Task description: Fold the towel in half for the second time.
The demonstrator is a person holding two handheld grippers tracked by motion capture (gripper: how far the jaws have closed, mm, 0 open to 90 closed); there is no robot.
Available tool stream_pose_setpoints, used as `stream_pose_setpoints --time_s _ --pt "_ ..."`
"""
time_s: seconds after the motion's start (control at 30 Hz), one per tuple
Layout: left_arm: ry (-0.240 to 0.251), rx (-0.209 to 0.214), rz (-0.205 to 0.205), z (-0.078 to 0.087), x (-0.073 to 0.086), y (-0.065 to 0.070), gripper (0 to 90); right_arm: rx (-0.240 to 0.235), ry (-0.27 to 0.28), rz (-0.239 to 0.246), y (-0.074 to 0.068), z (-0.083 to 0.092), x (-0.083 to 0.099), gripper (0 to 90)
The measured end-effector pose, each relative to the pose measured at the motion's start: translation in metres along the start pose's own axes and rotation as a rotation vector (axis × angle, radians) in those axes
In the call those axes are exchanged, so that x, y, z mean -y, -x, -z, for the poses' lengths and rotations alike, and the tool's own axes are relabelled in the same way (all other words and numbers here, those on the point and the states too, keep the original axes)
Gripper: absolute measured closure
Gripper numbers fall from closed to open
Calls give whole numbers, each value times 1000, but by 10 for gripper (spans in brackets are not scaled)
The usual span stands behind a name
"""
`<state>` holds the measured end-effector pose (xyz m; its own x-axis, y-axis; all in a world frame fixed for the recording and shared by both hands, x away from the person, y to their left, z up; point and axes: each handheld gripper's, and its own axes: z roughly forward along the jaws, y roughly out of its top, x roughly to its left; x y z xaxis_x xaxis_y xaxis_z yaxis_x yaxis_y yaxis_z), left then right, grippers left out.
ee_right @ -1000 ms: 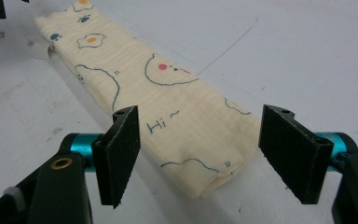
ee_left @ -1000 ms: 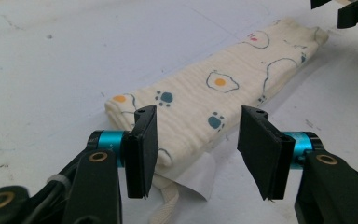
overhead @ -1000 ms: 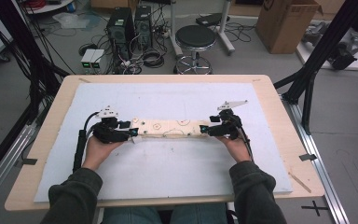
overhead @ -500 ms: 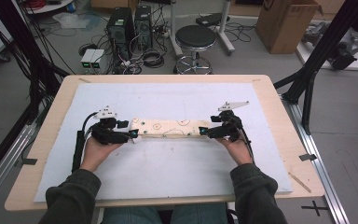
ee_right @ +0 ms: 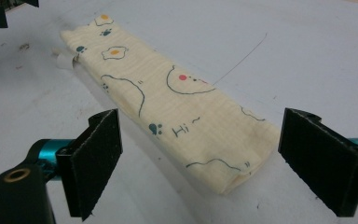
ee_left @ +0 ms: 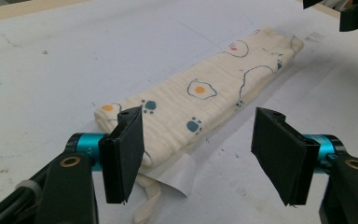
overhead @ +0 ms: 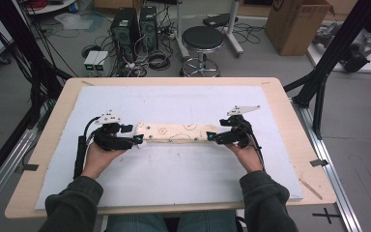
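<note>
A folded cream cloth lies flat in a long narrow strip across the middle of the white sheet covering the bench, and a tool sits at each end of it. On the left, the left tool points at the strip's left end, jaws spread wide; in the left gripper view the cloth runs away between the two black pads, its near end with a white label and a loop of cord lying just in front of them, nothing pinched. Fried-egg and paw prints show on the fabric. Over on the right, the right tool faces the other end, also wide open; in the right gripper view the cloth ends between its pads, the folded edge close but not gripped, with "Hi~" printed near it. The person's left hand and right hand hold the tools low on the sheet, dark sleeves coming in from the bench's near edge.
</note>
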<state>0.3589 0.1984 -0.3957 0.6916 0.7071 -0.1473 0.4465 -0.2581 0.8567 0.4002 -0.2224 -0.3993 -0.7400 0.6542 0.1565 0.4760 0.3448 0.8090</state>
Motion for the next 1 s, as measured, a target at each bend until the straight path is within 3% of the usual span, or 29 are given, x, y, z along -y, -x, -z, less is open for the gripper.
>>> stream_pose_setpoints --time_s 1.0 --pt "6 5 -56 18 -2 17 310 7 -12 26 -11 14 1 126"
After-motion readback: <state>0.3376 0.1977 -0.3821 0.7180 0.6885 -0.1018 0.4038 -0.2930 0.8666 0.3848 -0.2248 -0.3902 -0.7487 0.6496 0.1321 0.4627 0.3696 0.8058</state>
